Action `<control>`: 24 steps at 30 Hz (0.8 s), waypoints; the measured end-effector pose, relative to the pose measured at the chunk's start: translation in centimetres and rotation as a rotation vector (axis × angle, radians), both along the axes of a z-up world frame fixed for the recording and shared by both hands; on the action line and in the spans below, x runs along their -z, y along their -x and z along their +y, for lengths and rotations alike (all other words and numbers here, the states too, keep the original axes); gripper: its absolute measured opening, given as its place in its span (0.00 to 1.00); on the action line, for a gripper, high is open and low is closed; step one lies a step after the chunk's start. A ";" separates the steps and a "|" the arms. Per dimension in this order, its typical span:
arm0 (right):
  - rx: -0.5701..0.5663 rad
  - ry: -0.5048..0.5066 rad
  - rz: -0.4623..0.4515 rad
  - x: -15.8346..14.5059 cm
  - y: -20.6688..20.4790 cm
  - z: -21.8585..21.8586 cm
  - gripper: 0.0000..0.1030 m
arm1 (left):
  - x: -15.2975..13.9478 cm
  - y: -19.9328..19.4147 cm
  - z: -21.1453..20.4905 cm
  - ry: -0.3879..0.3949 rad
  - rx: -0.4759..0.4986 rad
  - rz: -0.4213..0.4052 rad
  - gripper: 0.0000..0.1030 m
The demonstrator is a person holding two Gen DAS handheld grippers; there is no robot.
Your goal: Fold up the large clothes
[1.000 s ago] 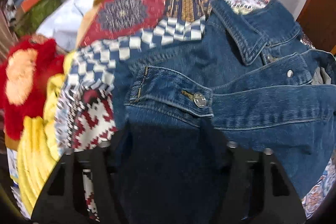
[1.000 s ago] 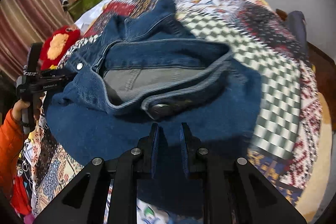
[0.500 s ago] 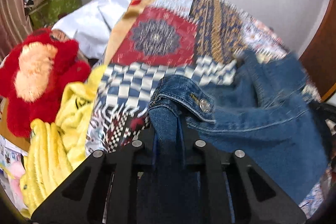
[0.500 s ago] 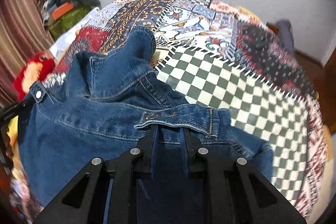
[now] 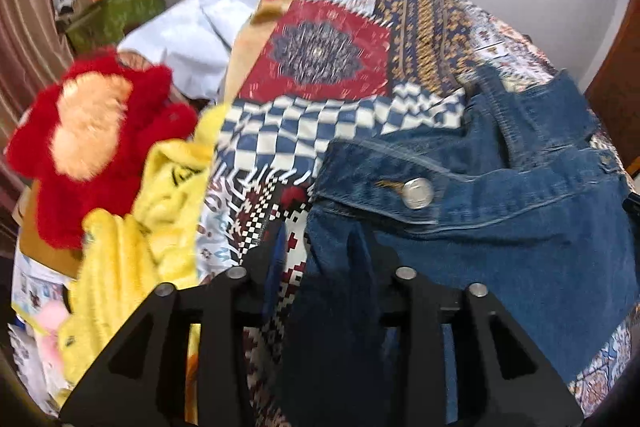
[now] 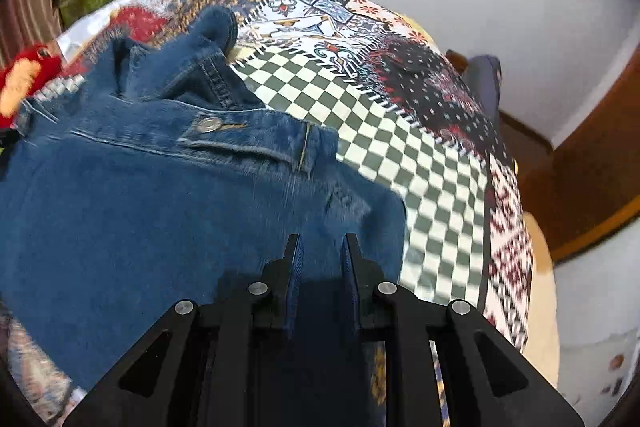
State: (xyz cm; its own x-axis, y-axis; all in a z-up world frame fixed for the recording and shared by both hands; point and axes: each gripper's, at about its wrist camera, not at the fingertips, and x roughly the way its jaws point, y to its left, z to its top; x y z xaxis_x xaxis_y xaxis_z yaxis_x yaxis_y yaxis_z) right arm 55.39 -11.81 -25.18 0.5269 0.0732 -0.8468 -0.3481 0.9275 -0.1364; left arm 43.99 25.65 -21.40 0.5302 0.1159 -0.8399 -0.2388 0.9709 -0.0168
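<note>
A blue denim jacket (image 5: 500,227) lies spread on a patchwork quilt (image 5: 328,59), one metal button (image 5: 418,193) facing up. My left gripper (image 5: 324,247) hangs over the jacket's left edge and its jaws are opening. Denim still sits between them against the right finger, while quilt shows in the gap by the left finger. In the right wrist view the jacket (image 6: 140,207) fills the left half over the checked quilt (image 6: 400,115). My right gripper (image 6: 322,243) is shut on a fold of that denim near its right edge.
A red plush toy (image 5: 88,131) and a yellow fabric (image 5: 132,247) crowd the quilt's left side, with a white cloth (image 5: 192,39) behind them. A green box (image 5: 116,11) under stacked items stands at the far left. Brown wooden furniture (image 6: 592,167) stands right of the bed.
The left jaws closed on the denim edge half a second ago and have since spread apart. The right gripper stayed shut on the jacket, and the bunched jacket now lies flatter.
</note>
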 end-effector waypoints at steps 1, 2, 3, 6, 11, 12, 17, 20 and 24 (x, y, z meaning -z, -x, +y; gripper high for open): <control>0.001 -0.023 0.004 -1.0 0.6 -0.2 0.15 | -0.7 0.3 -0.4 -0.001 0.009 -0.014 0.45; -0.003 -0.038 0.005 -1.5 1.1 -0.1 0.15 | -1.5 0.7 -0.8 -0.001 0.020 -0.032 0.50; -0.010 -0.063 0.004 -2.4 1.6 0.2 0.15 | -2.2 1.2 -1.4 -0.001 0.034 -0.052 0.54; -0.060 -0.169 0.004 -5.0 3.7 1.9 0.15 | -3.8 2.2 -3.4 0.015 0.089 -0.082 0.59; -0.182 -0.268 0.044 -6.2 7.3 6.6 0.15 | -4.7 3.8 -7.4 0.021 0.208 -0.096 0.65; -0.206 -0.271 0.045 -6.2 7.9 7.8 0.15 | -4.8 4.2 -8.3 0.011 0.224 -0.104 0.65; -0.277 -0.254 0.035 -4.9 9.5 12.7 0.15 | -4.9 5.4 -11.1 -0.043 0.255 -0.143 0.65; -0.291 -0.260 0.084 -3.3 9.4 14.2 0.15 | -3.9 5.2 -11.8 -0.020 0.276 -0.130 0.65; -0.264 -0.167 0.115 -0.3 8.5 14.5 0.15 | -1.4 4.4 -12.2 -0.066 0.253 -0.078 0.65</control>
